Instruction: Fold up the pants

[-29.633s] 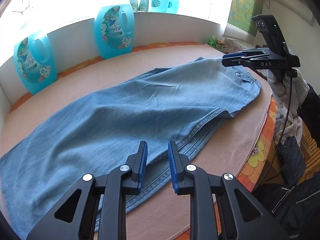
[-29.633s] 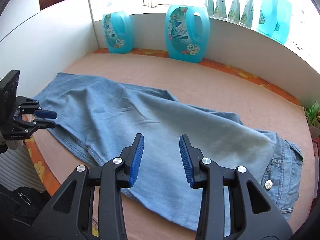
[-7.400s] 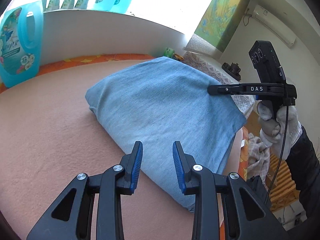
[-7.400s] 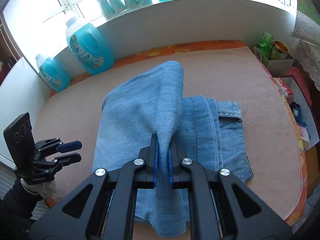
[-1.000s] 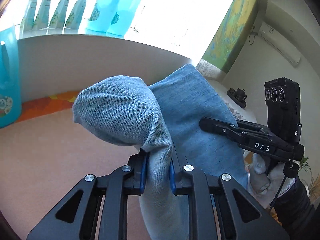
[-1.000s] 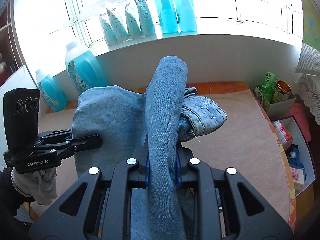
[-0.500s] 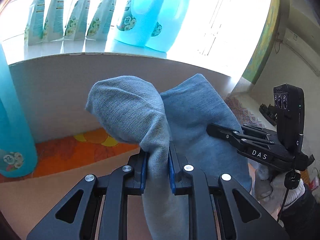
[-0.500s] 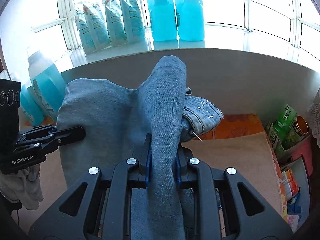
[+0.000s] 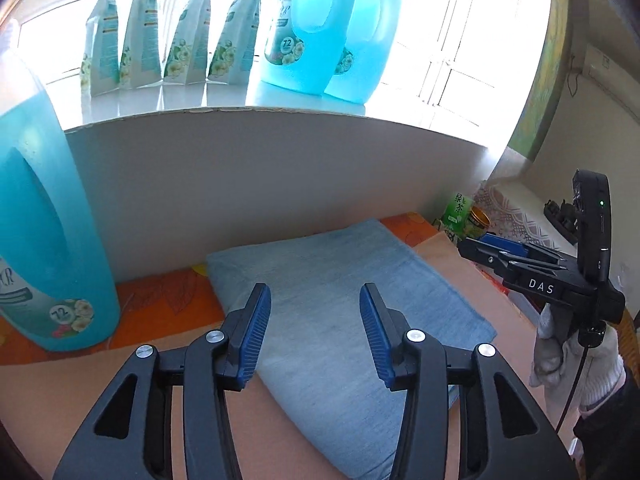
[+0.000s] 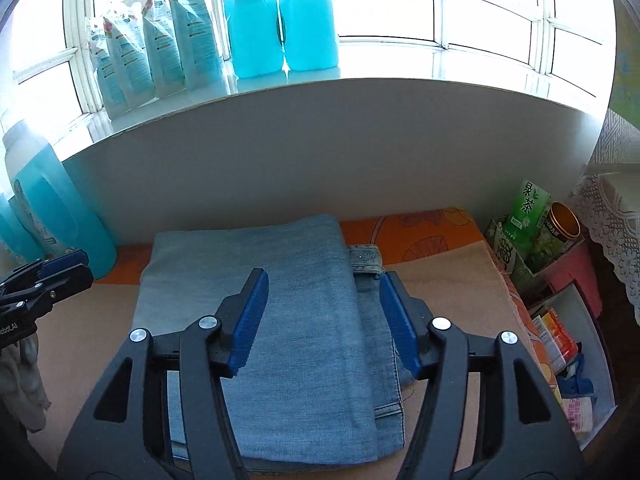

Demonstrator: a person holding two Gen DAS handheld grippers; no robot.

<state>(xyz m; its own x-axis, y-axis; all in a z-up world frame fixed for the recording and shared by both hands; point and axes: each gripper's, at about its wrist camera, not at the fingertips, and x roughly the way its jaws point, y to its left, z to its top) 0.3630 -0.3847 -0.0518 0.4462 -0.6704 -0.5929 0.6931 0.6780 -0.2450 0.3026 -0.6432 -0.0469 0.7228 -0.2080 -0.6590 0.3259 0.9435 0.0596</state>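
The light blue denim pants [image 9: 340,312] lie folded into a compact rectangle on the tan table cover, close to the white back wall. In the right wrist view the folded pants [image 10: 288,320] show a waistband edge sticking out at the right. My left gripper [image 9: 314,332] is open and empty, just above the fold's near left side. My right gripper [image 10: 322,324] is open and empty over the middle of the fold. The right gripper also shows in the left wrist view [image 9: 504,254], and the left gripper shows in the right wrist view [image 10: 60,272].
A big blue detergent jug [image 9: 44,240] stands at the left by the wall. More jugs [image 9: 328,28] and refill pouches [image 9: 172,32] line the window sill. A green tea carton [image 10: 528,208], a tin and boxes of clutter sit off the table's right edge.
Both grippers held the folded pants lifted in the air; now the pants lie on the table by the wall and both grippers have opened and let go.
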